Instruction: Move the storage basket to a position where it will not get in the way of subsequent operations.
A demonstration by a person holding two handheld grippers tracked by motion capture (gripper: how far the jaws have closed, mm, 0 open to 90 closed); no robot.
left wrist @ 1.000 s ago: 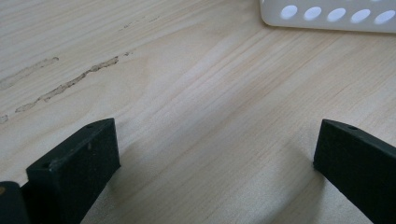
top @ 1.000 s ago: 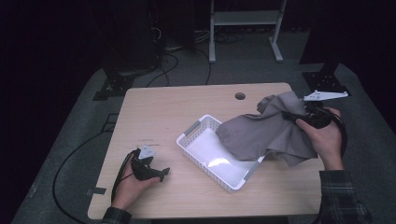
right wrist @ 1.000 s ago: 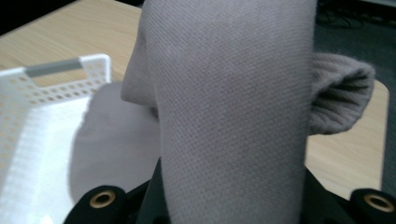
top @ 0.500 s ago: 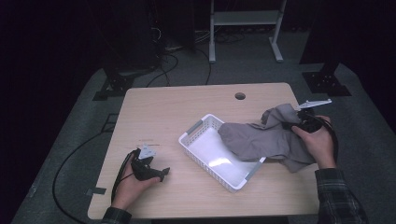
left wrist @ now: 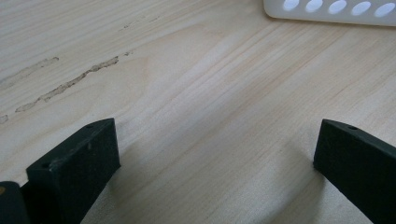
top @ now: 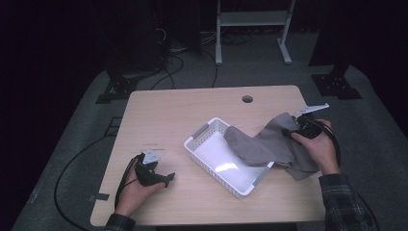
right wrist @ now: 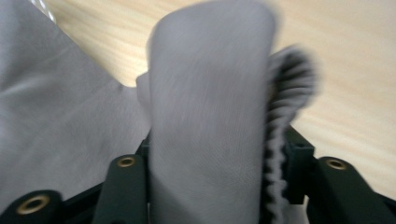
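Note:
A grey cloth [top: 269, 144] lies draped from inside the white basket [top: 202, 139] over its right rim onto the table. My right gripper [top: 294, 129] is at the cloth's far right end, low over the table. In the right gripper view a thick fold of the cloth [right wrist: 210, 93] still stands between the jaws of the right gripper [right wrist: 215, 177]. Those jaws have just been opening and sit loosely around the fold. My left gripper [top: 168, 179] rests on the table near the front left. Its jaws stand wide apart over bare wood in the left gripper view [left wrist: 215, 158].
The wooden table [top: 168, 115] has a round cable hole [top: 247, 99] near its far edge. The basket's perforated wall [left wrist: 327, 9] shows ahead of the left gripper. A black cable [top: 72, 168] trails off the table's left side to the floor.
The right hand has come down with the cloth, which has sunk from a raised bunch to a drape over the basket's right rim. The left hand has stayed put.

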